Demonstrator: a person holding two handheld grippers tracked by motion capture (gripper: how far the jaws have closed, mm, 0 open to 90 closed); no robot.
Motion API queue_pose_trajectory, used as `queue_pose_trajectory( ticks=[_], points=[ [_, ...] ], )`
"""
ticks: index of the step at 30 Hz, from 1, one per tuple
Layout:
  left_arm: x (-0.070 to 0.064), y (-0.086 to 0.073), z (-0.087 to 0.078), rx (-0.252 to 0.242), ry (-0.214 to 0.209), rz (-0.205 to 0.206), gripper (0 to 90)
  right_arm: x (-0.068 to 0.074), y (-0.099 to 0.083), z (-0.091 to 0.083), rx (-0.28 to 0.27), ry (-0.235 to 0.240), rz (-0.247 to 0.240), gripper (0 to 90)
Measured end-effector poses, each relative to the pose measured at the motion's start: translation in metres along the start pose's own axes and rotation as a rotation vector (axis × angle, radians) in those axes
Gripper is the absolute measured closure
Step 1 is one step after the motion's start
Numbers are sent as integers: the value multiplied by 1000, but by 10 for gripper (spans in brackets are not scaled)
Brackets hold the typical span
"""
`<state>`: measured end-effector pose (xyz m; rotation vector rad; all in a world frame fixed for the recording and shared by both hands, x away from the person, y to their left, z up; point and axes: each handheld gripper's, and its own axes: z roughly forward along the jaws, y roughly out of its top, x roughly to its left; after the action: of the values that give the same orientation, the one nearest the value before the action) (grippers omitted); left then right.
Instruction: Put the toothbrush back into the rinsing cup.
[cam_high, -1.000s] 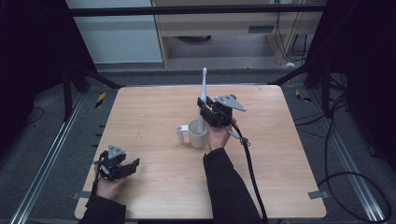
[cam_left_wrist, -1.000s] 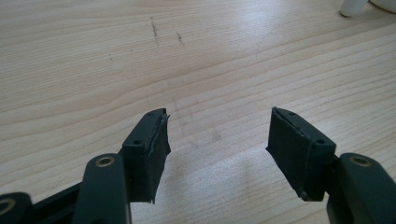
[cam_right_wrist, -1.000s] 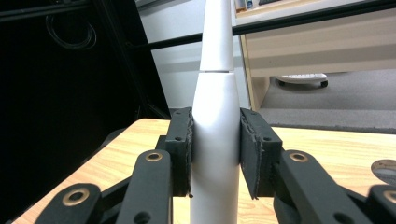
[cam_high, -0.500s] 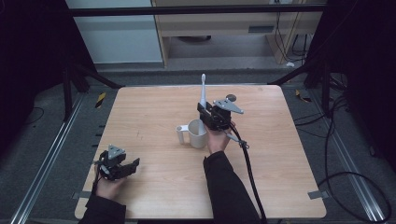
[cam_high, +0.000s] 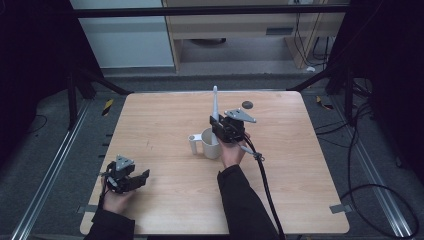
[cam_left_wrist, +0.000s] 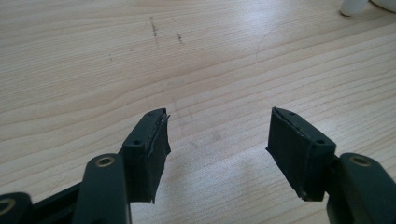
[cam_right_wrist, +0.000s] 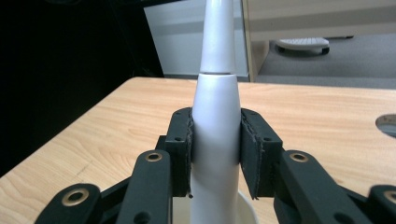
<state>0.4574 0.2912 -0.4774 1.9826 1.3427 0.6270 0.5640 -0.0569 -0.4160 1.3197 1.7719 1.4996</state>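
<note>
Right gripper (cam_high: 216, 125) clamps a white toothbrush (cam_right_wrist: 215, 121), upright, base in the mug (cam_high: 209, 143) mid-table (cam_high: 165, 120). Left gripper (cam_left_wrist: 217, 149) rests near front left corner, jaws spread, nothing between.

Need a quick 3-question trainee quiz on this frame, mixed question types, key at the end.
1. True or false: the left gripper has its jaws closed on the mug.
2. Multiple choice: what does the right gripper hold? A. a spoon B. a white electric toothbrush C. a marker
3. Fill in: the toothbrush stands nearly upright with its lower end over the ____.

Key:
1. False: its jaws stand apart over bare table, near the front left corner.
2. B
3. mug
</note>
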Motion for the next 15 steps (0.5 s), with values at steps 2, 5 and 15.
queue_pose_trajectory(
  ticks=[2, 5, 15],
  points=[
    [0, 0, 0, 1, 0, 0, 373, -1, -2, 0, 13, -1, 0, 669],
    [0, 0, 0, 1, 0, 0, 373, -2, -3, 1, 22, -2, 0, 669],
    [0, 0, 0, 2, 0, 0, 373, -5, -10, 3, 79, -5, -4, 667]
  ],
)
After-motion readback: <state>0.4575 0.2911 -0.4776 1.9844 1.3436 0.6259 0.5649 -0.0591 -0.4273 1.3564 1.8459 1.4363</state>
